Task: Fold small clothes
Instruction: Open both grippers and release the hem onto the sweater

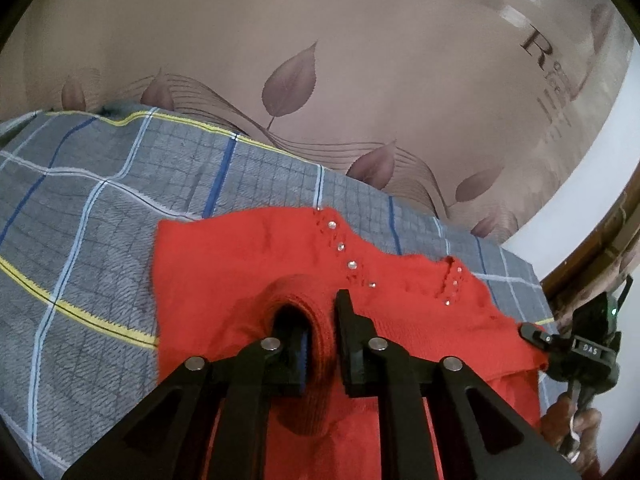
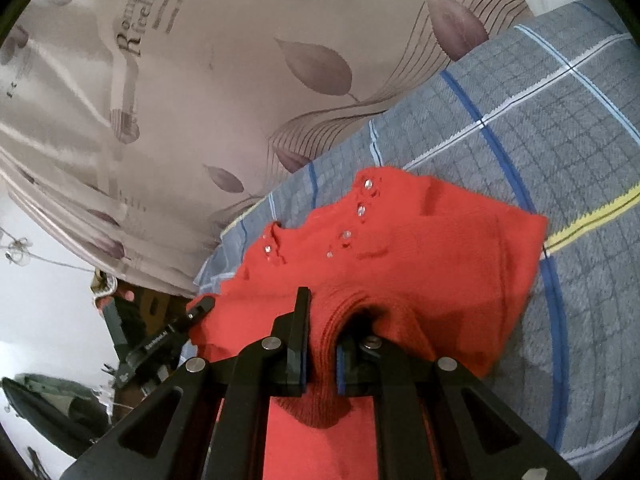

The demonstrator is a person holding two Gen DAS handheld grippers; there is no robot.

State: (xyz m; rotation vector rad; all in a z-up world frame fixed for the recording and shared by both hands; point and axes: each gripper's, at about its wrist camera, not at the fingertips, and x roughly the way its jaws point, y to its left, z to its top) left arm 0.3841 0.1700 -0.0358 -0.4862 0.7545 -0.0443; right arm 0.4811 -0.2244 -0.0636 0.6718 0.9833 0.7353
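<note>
A red knit sweater (image 1: 240, 264) (image 2: 440, 248) with small rhinestones lies spread on a grey checked blanket (image 1: 100, 220) (image 2: 560, 140). My left gripper (image 1: 320, 316) has a bunched ribbed edge of the sweater pinched between its fingers, the fabric lifted into a hump. My right gripper (image 2: 326, 320) is shut on another ribbed fold of the same edge. Each gripper shows in the other's view, the right gripper (image 1: 532, 334) at the sweater's right corner and the left gripper (image 2: 202, 306) at its left corner. The near part of the sweater is hidden under the gripper frames.
A beige cloth with leaf prints and lettering (image 1: 320, 40) (image 2: 200, 80) rises behind the blanket. A person's hand (image 1: 576, 420) holds the right gripper's handle. Dark clutter (image 2: 60, 400) and a white wall sit at the left of the right wrist view.
</note>
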